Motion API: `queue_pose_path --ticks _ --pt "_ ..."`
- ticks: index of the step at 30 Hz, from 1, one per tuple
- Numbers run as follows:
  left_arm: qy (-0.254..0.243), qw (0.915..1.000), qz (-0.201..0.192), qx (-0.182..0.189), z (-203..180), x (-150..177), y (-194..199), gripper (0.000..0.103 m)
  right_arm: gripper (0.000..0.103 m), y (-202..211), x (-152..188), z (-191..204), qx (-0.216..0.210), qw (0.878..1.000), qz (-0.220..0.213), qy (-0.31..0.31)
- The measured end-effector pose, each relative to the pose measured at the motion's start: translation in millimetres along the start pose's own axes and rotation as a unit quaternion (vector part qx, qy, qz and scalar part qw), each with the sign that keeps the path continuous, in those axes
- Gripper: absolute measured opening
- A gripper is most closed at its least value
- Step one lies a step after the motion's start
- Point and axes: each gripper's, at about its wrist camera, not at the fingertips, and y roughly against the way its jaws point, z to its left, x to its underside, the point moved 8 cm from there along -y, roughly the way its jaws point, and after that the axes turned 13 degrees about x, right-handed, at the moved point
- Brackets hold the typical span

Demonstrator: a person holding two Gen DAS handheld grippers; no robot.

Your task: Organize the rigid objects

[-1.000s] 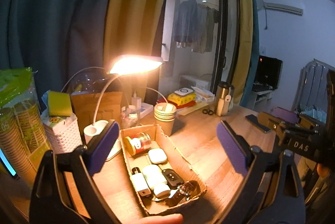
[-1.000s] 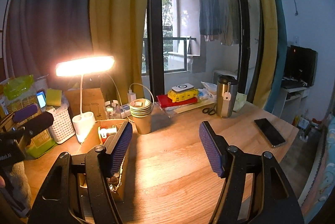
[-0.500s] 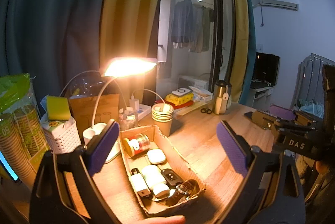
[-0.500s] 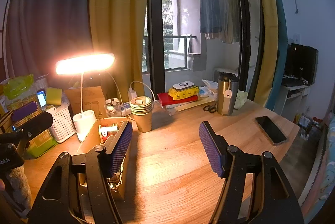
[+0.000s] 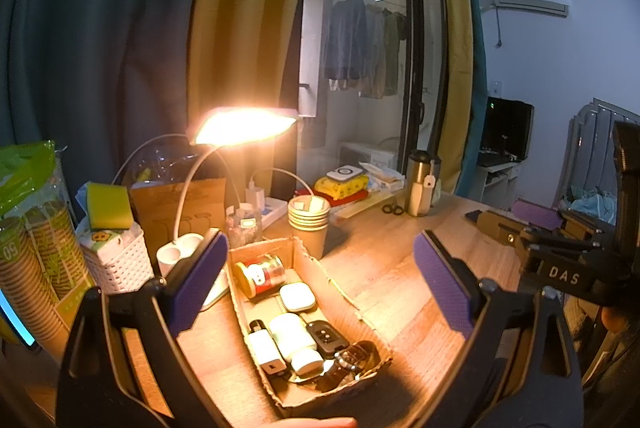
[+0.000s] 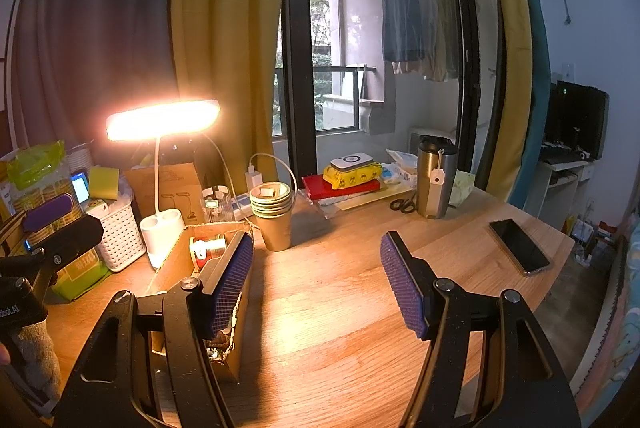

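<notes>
Lamp [image 5: 244,126], paper cups [image 5: 309,224] behind full cardboard box [image 5: 352,308]; L gripper [image 5: 320,288], R gripper [image 6: 318,278] both apart, empty; unchanged vs 1 s ago.

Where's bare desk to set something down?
Free: the wood between the cardboard box, the paper cup stack and the phone, under the open right gripper. Crowded: the lamp and white basket corner, and the back edge by the steel tumbler.
</notes>
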Motion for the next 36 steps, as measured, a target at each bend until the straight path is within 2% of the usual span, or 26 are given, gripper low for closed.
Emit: queue_pose_path --ticks 36 --pt "0.0 1.0 0.002 0.003 -1.7 0.1 0.5 0.095 0.07 1.3 4.5 4.9 -0.002 1.0 0.002 0.002"
